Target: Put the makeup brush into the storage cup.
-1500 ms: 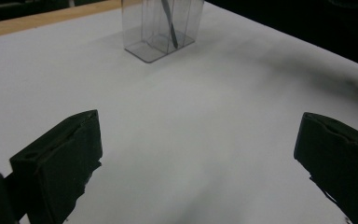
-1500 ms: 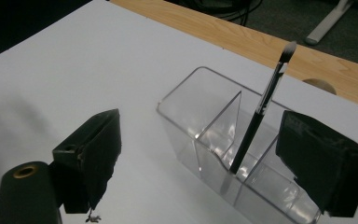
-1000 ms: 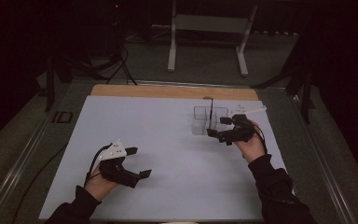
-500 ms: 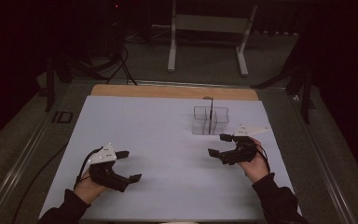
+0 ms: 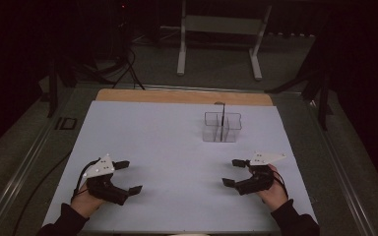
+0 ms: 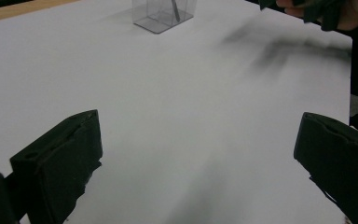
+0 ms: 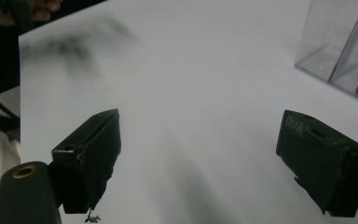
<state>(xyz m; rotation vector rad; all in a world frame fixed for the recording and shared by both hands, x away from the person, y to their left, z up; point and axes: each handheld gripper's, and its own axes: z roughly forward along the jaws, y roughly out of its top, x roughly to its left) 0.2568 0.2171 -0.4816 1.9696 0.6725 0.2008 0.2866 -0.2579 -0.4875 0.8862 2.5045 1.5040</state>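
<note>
Standing upright on the table (image 5: 142, 128), the clear box (image 5: 221, 127) with its thin dark stick (image 5: 222, 118) lies well beyond both grippers, nearer to the right gripper (image 5: 235, 172) than the left gripper (image 5: 128, 177), both jaws wide open and empty.

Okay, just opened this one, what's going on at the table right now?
A person holds a two-jaw tool in each hand over a white table sheet. Both the left tool and the right tool are open and empty, resting near the person's edge. Farther back, toward the right, stands a clear plastic divided container with a thin dark stick-like item upright inside it. Neither tool touches the container; the right one is nearer to it.
</note>
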